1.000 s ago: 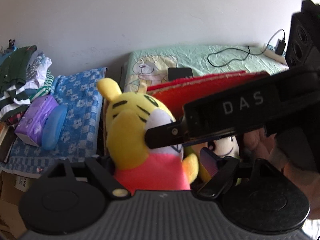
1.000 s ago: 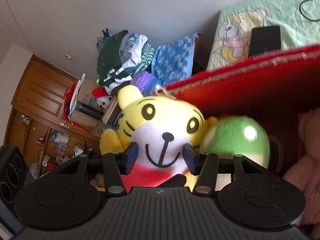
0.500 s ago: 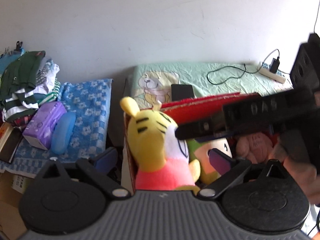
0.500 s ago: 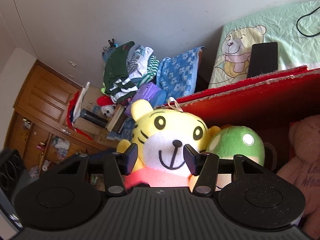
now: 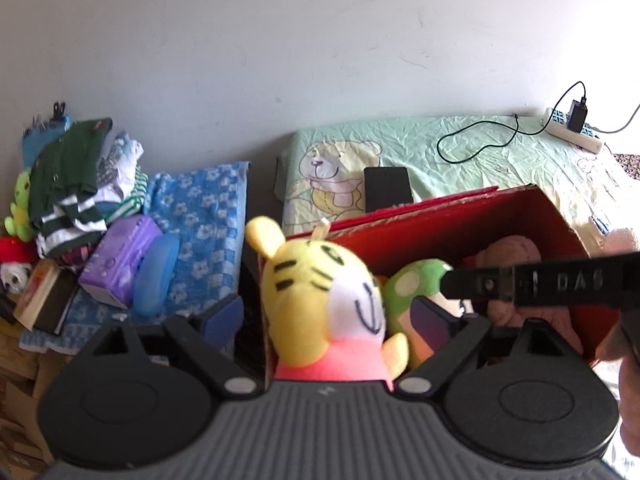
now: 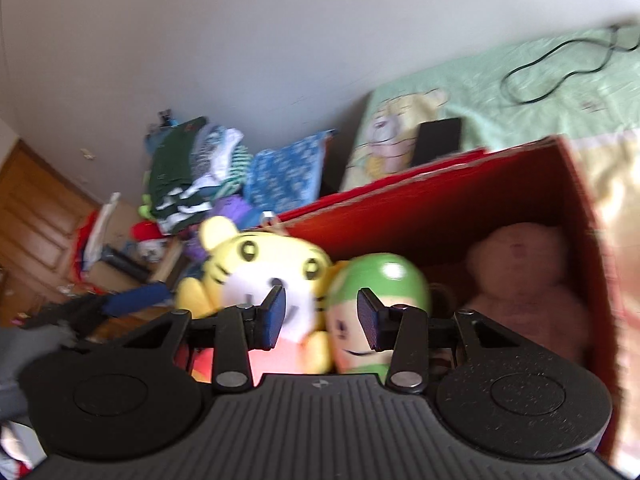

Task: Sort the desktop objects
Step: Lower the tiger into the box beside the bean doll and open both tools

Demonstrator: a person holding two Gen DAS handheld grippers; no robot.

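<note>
Left hand-held gripper point(image 5: 326, 316): fingers spread wide, one either side of the yellow tiger plush point(image 5: 320, 300), pads apart from it — nothing gripped. Right hand-held gripper point(image 6: 320, 316): also spread, its blue pads point(image 6: 274, 316) standing clear in front of the toys, pinching nothing. In the left wrist view its black body crosses the right side of the picture.

The tiger plush sits upright at the left end of the red box point(image 5: 460, 224), head above the rim, pink body down inside. Touching it on the right is a green mushroom-cap toy point(image 6: 372, 300); farther right, low in the box, lies a pink teddy point(image 6: 528, 284). The right wrist view is blurred, so finer contact cannot be judged.

Beyond the box a green bear-print sheet point(image 5: 460, 152) covers the bed, carrying a dark phone point(image 5: 387, 189), a black cable point(image 5: 480, 142) and a power strip point(image 5: 572, 134). To the left lie a blue checked towel point(image 5: 200, 216), a purple packet point(image 5: 120, 260) and a clothes pile point(image 5: 76, 176).

Judgement: three soft toys are boxed and both grippers are free — this placement looks complete. Whether other items remain to be sorted cannot be told from these views.
</note>
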